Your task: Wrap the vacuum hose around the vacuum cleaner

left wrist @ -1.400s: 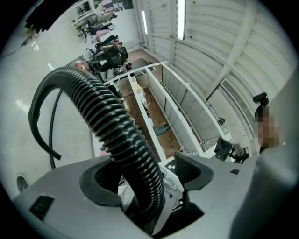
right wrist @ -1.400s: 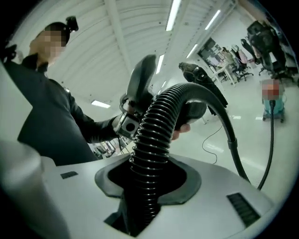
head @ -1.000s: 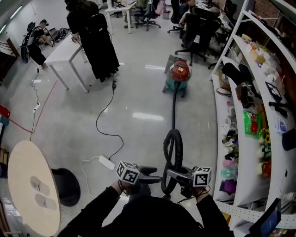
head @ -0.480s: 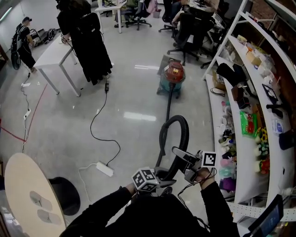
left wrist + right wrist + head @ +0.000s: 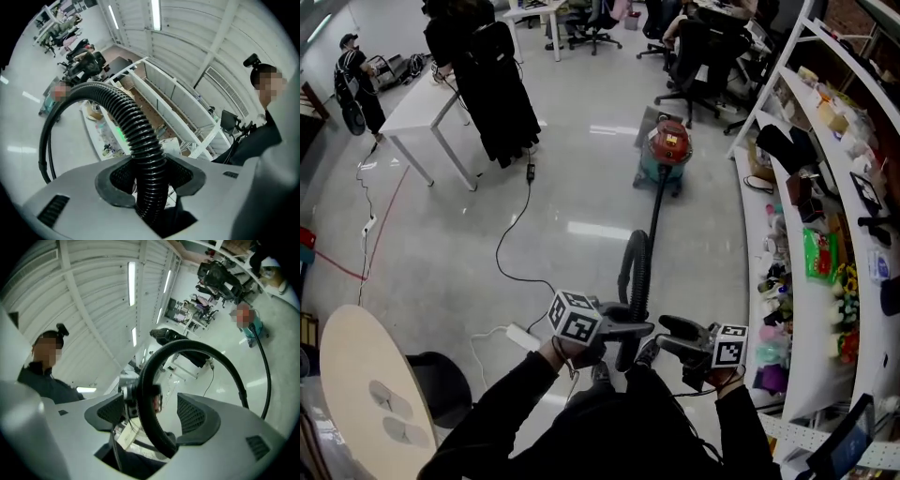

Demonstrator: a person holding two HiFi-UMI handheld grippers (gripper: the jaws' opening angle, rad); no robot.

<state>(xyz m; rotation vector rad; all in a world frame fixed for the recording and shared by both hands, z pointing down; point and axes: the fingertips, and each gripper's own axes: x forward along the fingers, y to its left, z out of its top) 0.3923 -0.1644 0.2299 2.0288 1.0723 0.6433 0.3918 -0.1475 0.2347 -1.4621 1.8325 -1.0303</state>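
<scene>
We see bright, even room; ceiling tubes [image 5: 156, 14] glare off glossy floor [image 5: 591, 230]; gripper views fisheye-bent, dark-cornered, edges soft.

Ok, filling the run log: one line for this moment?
left tool: just closed on black ribbed vacuum hose | right tool: just opened, hose loose between jaws | red-lidded teal vacuum cleaner: on floor, unwrapped

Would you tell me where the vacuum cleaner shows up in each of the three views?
Head view: the vacuum cleaner stands on the floor, in the upper part, right of the middle.
Left gripper view: small, near the left edge, partly under a blurred patch.
Right gripper view: small, at the upper right, partly under a blurred patch.
Shared landmark: the black hose leads to it in every view.
</scene>
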